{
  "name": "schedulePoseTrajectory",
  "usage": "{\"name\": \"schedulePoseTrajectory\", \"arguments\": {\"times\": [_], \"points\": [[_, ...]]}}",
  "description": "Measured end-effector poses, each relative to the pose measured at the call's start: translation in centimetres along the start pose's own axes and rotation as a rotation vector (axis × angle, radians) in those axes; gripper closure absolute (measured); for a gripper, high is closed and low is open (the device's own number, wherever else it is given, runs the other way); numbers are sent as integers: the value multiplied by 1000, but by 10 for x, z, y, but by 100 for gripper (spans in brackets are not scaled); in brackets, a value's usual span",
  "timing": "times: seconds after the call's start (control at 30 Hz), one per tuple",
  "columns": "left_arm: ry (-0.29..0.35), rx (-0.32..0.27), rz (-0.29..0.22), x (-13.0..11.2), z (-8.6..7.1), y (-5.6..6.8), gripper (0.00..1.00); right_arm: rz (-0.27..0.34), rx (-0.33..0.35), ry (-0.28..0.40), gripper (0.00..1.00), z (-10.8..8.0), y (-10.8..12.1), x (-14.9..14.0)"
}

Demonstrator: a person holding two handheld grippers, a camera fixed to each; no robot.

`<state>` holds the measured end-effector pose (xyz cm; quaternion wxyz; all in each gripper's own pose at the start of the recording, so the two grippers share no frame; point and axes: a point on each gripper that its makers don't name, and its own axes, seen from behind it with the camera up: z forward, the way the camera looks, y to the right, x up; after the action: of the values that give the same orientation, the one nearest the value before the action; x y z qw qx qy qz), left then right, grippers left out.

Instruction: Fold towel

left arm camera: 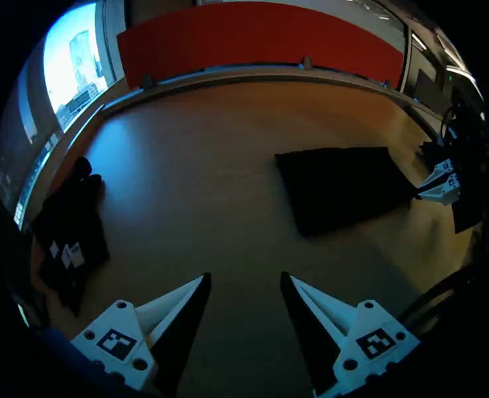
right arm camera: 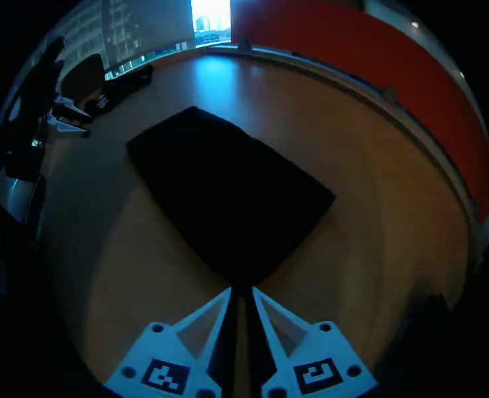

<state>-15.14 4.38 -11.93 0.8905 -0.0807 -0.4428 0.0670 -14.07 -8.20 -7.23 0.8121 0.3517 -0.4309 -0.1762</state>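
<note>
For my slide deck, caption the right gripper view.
Right gripper pinches the corner of a dark towel on a wooden table.

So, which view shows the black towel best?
The right gripper view: the black towel lies large and central, outline whole, one corner at the right gripper. The left gripper view shows it smaller and farther off.

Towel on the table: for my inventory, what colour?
Plain black cloth towel, clearest in right gripper view.
</note>
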Motion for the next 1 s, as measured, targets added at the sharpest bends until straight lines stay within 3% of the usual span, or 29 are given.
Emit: {"name": "schedulePoseTrajectory", "arguments": {"times": [0.33, 0.67, 1.0], "points": [[0, 3, 3, 2, 2, -1, 24, -1, -35, 34, 95, -15, 6, 15], [6, 2, 5, 7, 3, 1, 24, -37, -85, 99, 95, -55, 17, 48], [13, -4, 12, 13, 4, 6, 24, -97, -153, 123, 95, -93, 32, 68]]}}
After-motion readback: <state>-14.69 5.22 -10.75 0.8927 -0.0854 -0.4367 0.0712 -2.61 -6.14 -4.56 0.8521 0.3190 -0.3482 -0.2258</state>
